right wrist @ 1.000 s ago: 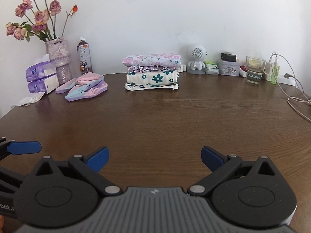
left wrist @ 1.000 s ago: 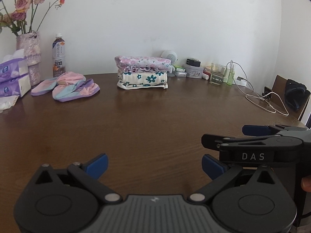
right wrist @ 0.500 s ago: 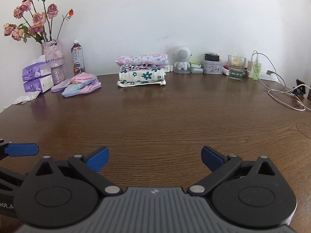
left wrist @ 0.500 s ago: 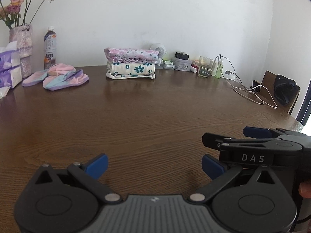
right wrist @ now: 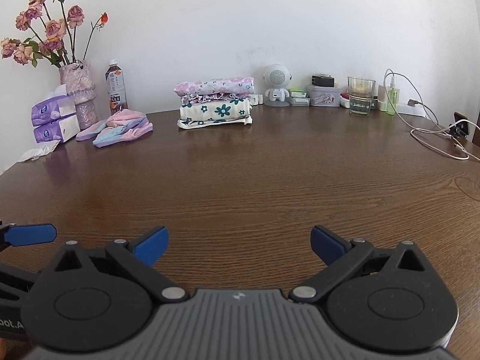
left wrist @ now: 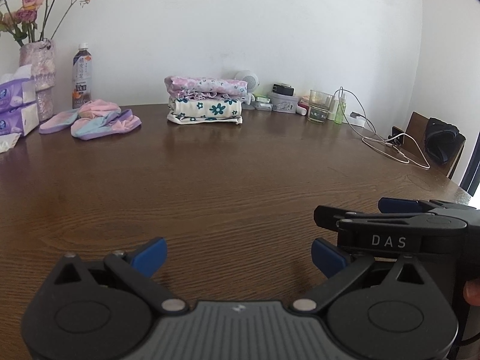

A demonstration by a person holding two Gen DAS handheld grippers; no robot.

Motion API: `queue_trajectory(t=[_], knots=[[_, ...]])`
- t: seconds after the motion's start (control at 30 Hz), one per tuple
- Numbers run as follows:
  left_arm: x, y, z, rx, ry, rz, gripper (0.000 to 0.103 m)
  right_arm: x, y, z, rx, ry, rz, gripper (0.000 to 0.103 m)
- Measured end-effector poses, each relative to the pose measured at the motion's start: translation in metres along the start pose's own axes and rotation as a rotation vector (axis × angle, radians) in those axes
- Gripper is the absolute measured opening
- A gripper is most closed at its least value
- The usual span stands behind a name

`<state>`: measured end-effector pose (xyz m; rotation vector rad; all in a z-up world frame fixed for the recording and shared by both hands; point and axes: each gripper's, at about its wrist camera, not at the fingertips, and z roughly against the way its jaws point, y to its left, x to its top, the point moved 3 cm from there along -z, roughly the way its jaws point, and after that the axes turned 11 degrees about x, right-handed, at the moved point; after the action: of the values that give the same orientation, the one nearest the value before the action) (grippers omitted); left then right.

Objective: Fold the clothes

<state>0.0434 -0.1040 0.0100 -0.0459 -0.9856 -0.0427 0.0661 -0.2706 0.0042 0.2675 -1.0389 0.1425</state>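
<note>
A stack of folded floral clothes (left wrist: 207,105) sits at the back middle of the brown table (left wrist: 210,180); it also shows in the right wrist view (right wrist: 216,105). A loose pink, blue and purple garment (left wrist: 99,120) lies to its left, also seen in the right wrist view (right wrist: 120,129). My left gripper (left wrist: 238,253) is open and empty, low over the near table edge. My right gripper (right wrist: 237,244) is open and empty beside it. The right gripper's body (left wrist: 399,228) shows at the right of the left wrist view.
A vase of dried roses (right wrist: 78,96), tissue packs (right wrist: 54,120) and a drink bottle (right wrist: 115,90) stand at the back left. A small white robot speaker (right wrist: 276,85), a tin, a glass (right wrist: 360,96) and white charging cables (right wrist: 435,138) sit at the back right. A chair (left wrist: 435,144) stands beyond the right edge.
Both views shifted: the clothes stack shrank and drifted left half a second ago, and now sits larger and more central again. Both grippers stayed open and empty.
</note>
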Motion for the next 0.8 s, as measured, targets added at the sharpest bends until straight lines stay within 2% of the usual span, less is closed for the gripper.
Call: queue_trajectory(t=[0.8], knots=[[-0.0016, 0.0022, -0.0013, 0.013, 0.006, 0.009, 0.103, -0.0011, 0.0009, -0.0027, -0.025, 0.012, 0.004, 0.103]])
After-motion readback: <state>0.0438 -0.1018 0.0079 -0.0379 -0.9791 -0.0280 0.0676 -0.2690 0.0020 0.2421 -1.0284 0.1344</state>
